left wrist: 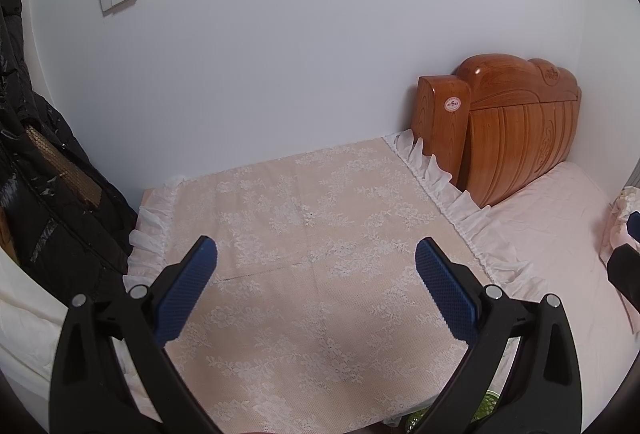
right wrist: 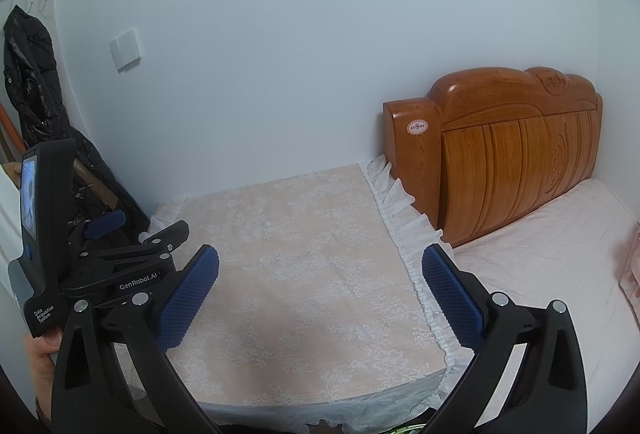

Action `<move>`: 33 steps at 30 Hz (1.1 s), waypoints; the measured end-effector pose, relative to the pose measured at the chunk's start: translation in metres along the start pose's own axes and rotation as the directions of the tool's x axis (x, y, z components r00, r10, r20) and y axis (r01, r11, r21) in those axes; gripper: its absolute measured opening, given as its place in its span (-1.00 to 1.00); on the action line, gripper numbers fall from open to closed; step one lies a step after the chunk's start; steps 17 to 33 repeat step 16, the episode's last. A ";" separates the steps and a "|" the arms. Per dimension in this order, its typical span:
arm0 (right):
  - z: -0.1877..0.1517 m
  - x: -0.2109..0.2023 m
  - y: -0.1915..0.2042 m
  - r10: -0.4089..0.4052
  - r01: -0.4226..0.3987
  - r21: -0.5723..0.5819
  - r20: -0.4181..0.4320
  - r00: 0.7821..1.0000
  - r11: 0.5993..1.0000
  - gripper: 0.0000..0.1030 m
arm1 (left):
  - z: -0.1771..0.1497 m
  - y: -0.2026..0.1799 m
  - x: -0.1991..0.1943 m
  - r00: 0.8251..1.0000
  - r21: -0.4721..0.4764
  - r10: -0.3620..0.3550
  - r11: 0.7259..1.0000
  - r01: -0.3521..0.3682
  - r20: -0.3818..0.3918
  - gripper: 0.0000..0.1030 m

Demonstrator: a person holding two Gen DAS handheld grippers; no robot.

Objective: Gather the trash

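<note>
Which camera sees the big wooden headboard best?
The right wrist view. There the wooden headboard shows large and whole, its carved top, ribbed panels and round sticker all clear, with nothing in front of it. The left wrist view shows the same headboard smaller and farther toward the right edge, though still unblocked.

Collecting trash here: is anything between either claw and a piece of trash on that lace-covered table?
No trash shows in either view, so no path can be judged. The left claw and right claw are both open over the lace tablecloth, whose visible surface looks bare. The bed beside it also shows no trash.
</note>
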State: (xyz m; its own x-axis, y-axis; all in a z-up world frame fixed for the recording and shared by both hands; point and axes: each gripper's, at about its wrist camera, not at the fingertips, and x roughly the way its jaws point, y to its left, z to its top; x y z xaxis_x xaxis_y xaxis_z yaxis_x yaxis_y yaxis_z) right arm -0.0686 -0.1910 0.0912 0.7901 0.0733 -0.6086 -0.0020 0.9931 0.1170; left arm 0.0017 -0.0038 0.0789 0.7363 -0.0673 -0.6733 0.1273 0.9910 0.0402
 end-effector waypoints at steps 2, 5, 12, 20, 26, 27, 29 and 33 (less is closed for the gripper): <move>0.000 0.001 0.000 0.000 0.000 0.001 -0.001 1.000 1.000 0.96 | 0.000 0.001 0.001 1.000 0.000 0.003 1.000 -0.003 0.003 0.85; 0.000 0.001 0.000 -0.001 0.001 0.000 -0.001 1.000 1.000 0.96 | 0.000 0.001 0.001 1.000 0.003 0.008 1.000 -0.008 0.009 0.85; -0.001 0.002 0.002 -0.002 0.002 -0.002 -0.008 1.000 1.000 0.96 | -0.002 -0.004 -0.001 1.000 0.026 0.004 1.000 -0.005 0.020 0.85; -0.002 0.003 0.003 -0.004 0.004 -0.002 -0.009 1.000 1.000 0.96 | -0.001 -0.004 -0.002 1.000 0.025 -0.001 1.000 0.000 0.019 0.85; -0.002 0.003 0.003 -0.004 0.004 -0.002 -0.009 1.000 1.000 0.96 | -0.001 -0.004 -0.002 1.000 0.025 -0.001 1.000 0.000 0.019 0.85; -0.002 0.003 0.003 -0.004 0.004 -0.002 -0.009 1.000 1.000 0.96 | -0.001 -0.004 -0.002 1.000 0.025 -0.001 1.000 0.000 0.019 0.85; -0.002 0.003 0.003 -0.004 0.004 -0.002 -0.009 1.000 1.000 0.96 | -0.001 -0.004 -0.002 1.000 0.025 -0.001 1.000 0.000 0.019 0.85; -0.002 0.003 0.003 -0.004 0.004 -0.002 -0.009 1.000 1.000 0.96 | -0.001 -0.004 -0.002 1.000 0.025 -0.001 1.000 0.000 0.019 0.85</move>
